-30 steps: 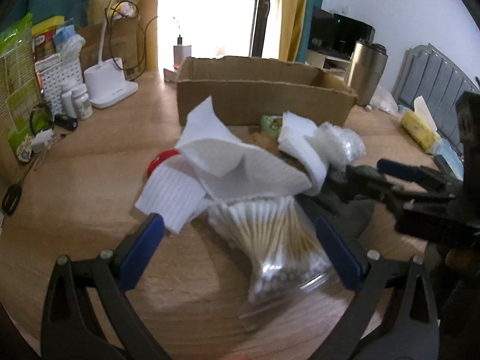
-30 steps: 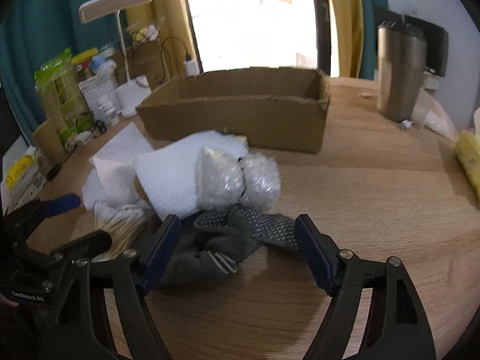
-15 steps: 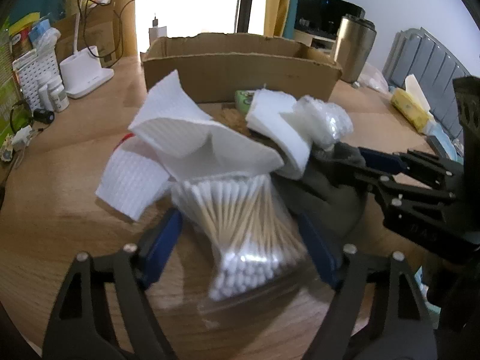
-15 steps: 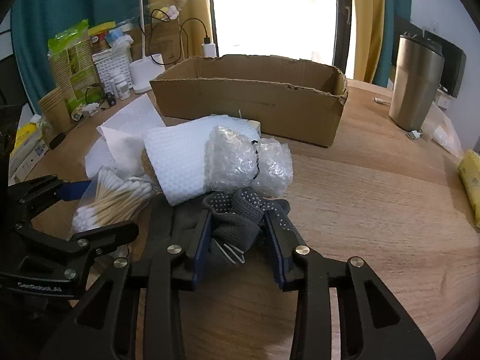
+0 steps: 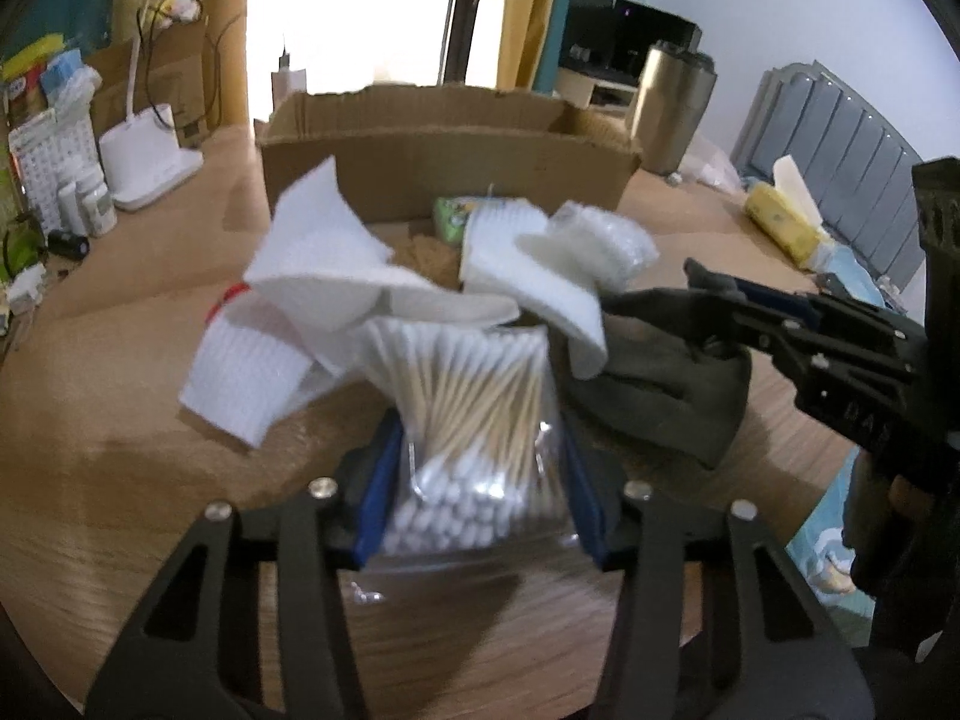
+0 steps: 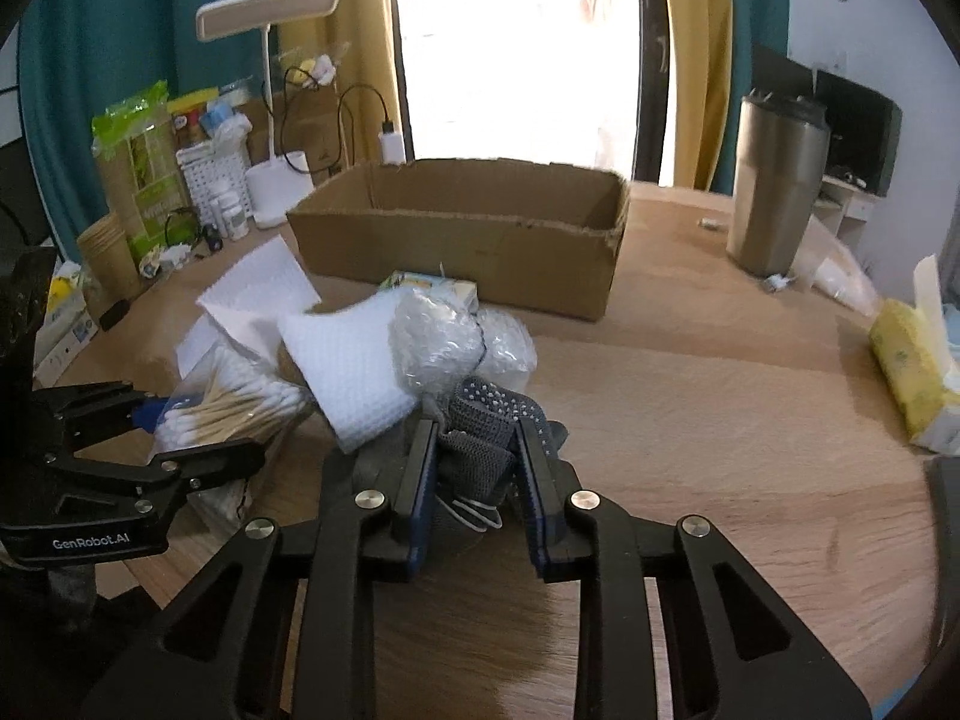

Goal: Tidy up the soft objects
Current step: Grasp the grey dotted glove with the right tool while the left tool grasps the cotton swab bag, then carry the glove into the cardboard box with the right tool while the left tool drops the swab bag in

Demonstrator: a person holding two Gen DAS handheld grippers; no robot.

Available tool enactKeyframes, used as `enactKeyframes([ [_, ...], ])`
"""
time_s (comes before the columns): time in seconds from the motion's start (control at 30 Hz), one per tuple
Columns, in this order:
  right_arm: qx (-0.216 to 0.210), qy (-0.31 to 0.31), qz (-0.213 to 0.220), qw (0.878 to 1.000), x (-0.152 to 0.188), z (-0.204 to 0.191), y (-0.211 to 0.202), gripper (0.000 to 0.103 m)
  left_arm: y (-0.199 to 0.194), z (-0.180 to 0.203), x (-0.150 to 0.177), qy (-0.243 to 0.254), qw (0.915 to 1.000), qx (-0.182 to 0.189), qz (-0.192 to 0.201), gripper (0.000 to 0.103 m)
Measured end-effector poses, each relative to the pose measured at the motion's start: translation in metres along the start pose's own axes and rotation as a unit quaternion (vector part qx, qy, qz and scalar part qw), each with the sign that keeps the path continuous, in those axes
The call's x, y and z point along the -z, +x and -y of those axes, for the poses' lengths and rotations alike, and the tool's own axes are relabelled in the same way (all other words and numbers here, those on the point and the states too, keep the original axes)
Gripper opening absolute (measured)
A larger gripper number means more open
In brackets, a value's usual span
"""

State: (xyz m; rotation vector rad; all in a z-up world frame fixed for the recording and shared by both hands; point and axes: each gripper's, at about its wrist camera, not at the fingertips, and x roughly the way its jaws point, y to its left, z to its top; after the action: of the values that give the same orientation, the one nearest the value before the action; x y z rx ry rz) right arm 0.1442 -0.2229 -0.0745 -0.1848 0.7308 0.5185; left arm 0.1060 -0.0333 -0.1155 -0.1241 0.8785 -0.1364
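My left gripper [image 5: 477,468] is shut on a clear bag of cotton swabs [image 5: 474,414], also visible in the right wrist view [image 6: 231,411]. My right gripper [image 6: 474,450] is shut on a grey dotted glove [image 6: 480,438], which shows as a dark cloth in the left wrist view [image 5: 660,384]. White foam sheets [image 5: 324,282] and a bubble-wrap bundle [image 6: 456,342] lie in a pile just behind both. An open cardboard box [image 6: 468,234] stands behind the pile.
A steel tumbler [image 6: 774,192] stands at the back right. A yellow tissue pack [image 6: 912,360] lies at the right edge. A white lamp base [image 5: 150,162], bottles and packets crowd the back left. A green packet [image 5: 456,216] lies by the box.
Both grippers moved forward over the pile and closed: the left on the bag of cotton swabs, the right on the grey glove.
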Motion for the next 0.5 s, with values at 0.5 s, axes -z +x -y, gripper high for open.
enactKeyframes([
  [0.5,0.020,-0.009,0.061,0.998,-0.030,0.002,-0.040,0.027,-0.044,0.000,-0.021,0.009,0.9971,0.009,0.075,0.051],
])
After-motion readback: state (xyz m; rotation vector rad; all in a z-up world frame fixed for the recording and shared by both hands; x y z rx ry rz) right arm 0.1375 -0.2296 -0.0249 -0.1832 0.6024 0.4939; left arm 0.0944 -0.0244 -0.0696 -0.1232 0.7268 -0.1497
